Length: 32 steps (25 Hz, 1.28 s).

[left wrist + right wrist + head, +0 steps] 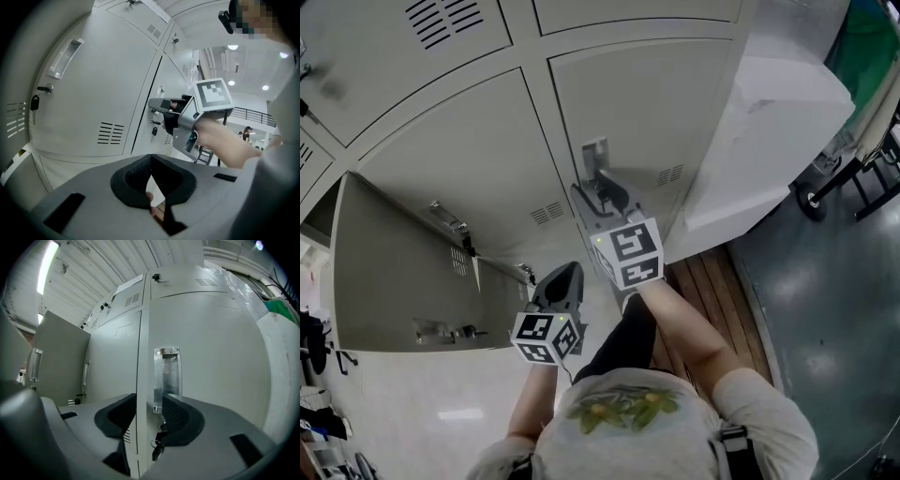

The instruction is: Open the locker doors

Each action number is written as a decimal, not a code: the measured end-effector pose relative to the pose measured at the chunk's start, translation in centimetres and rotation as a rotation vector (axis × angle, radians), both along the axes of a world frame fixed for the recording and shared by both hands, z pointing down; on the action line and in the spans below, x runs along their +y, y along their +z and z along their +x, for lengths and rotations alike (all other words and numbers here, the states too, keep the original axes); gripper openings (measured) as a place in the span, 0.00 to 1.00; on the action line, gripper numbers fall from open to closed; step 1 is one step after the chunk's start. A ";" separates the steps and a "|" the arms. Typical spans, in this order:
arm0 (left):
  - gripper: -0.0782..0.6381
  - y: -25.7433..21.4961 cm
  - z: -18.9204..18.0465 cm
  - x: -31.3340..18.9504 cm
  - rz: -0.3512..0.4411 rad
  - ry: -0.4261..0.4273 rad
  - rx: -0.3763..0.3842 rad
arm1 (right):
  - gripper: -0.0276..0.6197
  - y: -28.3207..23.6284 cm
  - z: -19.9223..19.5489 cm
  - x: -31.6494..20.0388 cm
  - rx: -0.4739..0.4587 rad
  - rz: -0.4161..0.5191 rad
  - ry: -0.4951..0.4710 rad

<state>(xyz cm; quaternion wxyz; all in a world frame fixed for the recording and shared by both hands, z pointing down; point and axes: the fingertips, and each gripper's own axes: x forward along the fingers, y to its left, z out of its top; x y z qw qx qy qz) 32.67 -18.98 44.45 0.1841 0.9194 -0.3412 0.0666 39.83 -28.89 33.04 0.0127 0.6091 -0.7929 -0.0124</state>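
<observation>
In the head view, grey lockers fill the upper frame. The lower right door (647,112) is closed and bears a chrome handle (594,159). My right gripper (602,192) is at that handle. In the right gripper view my right gripper (149,401) is open, its jaws straddling the door seam and the lower end of the handle (166,376); keys (157,448) hang just below. My left gripper (562,277) hangs lower left, away from the doors. Its jaws (151,157) are shut with nothing between them. In the left gripper view the right gripper (161,105) reaches the handle.
One locker door (394,281) at the left stands swung open, with its latch hardware on the inner face. A white wrapped block (769,122) stands beside the lockers on the right. Wooden slats (703,281) lie below it, and a wheeled frame (811,202) stands further right.
</observation>
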 end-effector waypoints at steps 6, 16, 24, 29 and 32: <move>0.15 0.0 -0.2 0.2 -0.004 0.003 0.005 | 0.31 0.0 0.2 0.2 -0.003 0.012 0.016; 0.15 0.0 -0.5 1.1 -0.007 0.007 0.009 | 0.23 0.0 1.0 1.5 -0.010 0.009 0.086; 0.15 0.0 -0.6 2.1 -0.009 0.017 0.008 | 0.23 0.0 1.0 2.8 -0.011 0.011 0.097; 0.15 -0.2 -0.4 2.8 -0.006 0.026 0.008 | 0.23 0.0 1.2 3.9 -0.013 0.015 0.101; 0.15 -0.3 -0.3 3.2 -0.005 0.031 0.007 | 0.23 -0.1 1.4 4.9 -0.024 0.015 0.101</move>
